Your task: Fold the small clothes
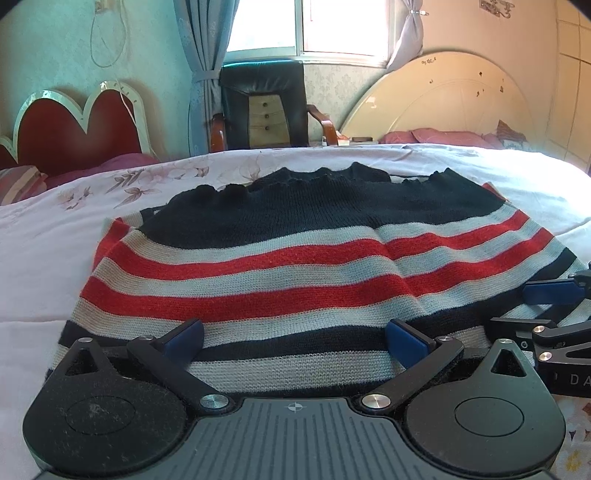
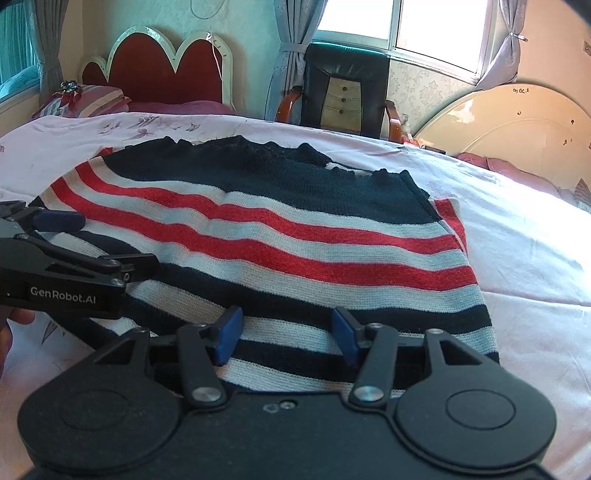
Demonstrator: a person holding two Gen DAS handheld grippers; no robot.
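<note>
A home bedroom: a bed point(image 1: 74, 258) with a floral white sheet, a red scalloped headboard point(image 2: 162, 70), pink pillows point(image 1: 443, 137), a curtained window point(image 1: 306, 27), wallpapered walls and a black leather armchair point(image 2: 345, 88).

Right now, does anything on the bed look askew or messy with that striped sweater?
Slightly. The striped sweater lies spread on the white bedsheet but not smooth: a raised crease runs across its red and white stripes near the middle, and a red-striped piece pokes out past its far right edge. Nothing looks torn or spilled.
</note>
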